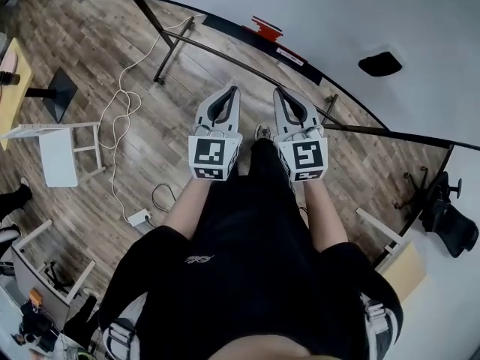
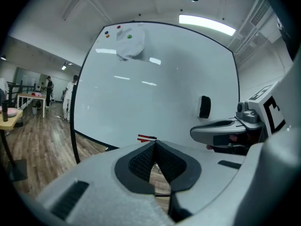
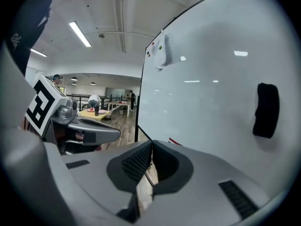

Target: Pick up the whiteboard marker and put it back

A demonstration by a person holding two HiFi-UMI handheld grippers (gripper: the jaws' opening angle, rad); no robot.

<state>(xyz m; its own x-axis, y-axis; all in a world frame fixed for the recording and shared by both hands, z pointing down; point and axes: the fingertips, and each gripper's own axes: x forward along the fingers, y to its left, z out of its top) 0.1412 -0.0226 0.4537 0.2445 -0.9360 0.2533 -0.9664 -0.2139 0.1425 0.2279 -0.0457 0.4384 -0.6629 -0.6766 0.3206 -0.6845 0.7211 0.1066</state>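
- While the person faced the whiteboard [image 1: 360, 13], the left gripper [image 1: 231, 94] and the right gripper [image 1: 280, 94] pointed at it side by side, each with its jaws pressed together on nothing.
- A red object, probably the marker [image 1: 266, 28], lay straight ahead at the whiteboard's foot, lengthwise along it and about equally near both grippers.
- A black eraser [image 1: 380, 64] clung to the whiteboard well to the right, and nothing stood in the way.

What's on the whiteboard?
A black eraser; small magnets and white paper up top; a red marker at the bottom edge. The left gripper hides the rest there.
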